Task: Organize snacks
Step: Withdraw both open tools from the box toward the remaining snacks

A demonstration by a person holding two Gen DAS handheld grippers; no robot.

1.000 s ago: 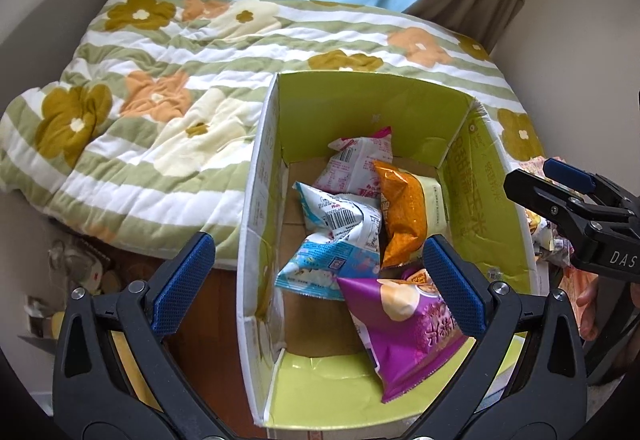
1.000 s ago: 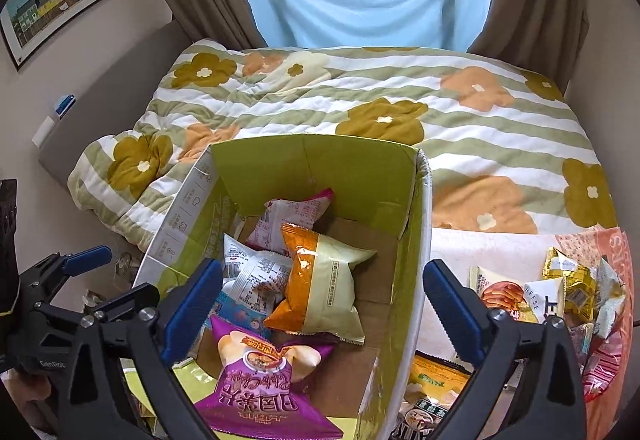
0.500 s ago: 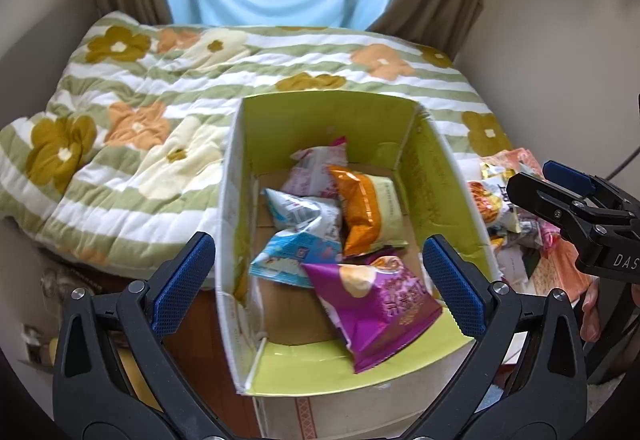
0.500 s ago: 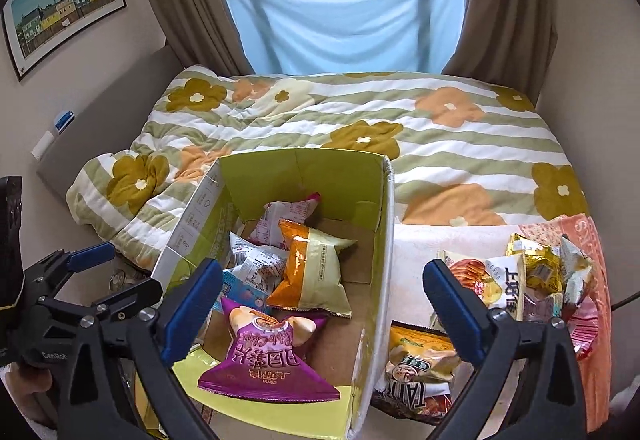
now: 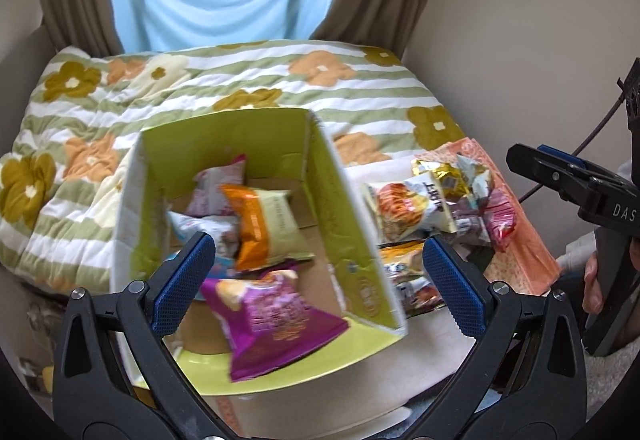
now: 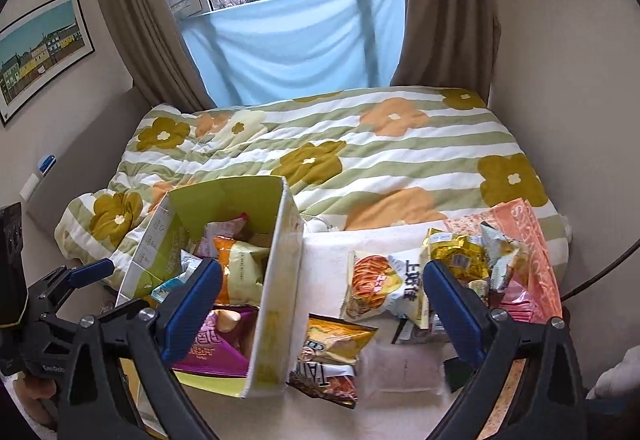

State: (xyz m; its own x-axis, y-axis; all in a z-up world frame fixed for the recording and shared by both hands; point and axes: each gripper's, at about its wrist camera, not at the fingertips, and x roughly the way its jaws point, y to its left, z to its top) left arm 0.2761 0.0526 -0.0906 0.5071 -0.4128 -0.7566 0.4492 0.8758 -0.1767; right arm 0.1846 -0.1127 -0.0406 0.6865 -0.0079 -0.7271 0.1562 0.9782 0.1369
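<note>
A cardboard box [image 5: 344,224] with a green lining stands at the foot of the bed. A purple bag [image 5: 272,320], an orange and cream bag [image 5: 264,228] and a pink-white bag [image 5: 216,184] lie inside. Right of the box [image 6: 280,280], loose snacks lie in a pile: a white bag with a noodle picture [image 6: 384,288], a gold bag [image 6: 460,252] and a dark yellow bag [image 6: 332,352]. My left gripper [image 5: 320,280] hangs open above the box's front right corner. My right gripper [image 6: 322,304] hangs open over the box wall and the pile. Neither holds anything.
A flowered striped quilt [image 6: 360,152] covers the bed behind the box. A pink patterned cloth [image 6: 528,240] lies under the right side of the pile. The snacks rest on a white surface [image 6: 400,368]. Curtains and a wall close in at the right.
Both views have drawn back from the box and swung right, bringing the loose snack pile into sight. Both grippers have stayed open and empty.
</note>
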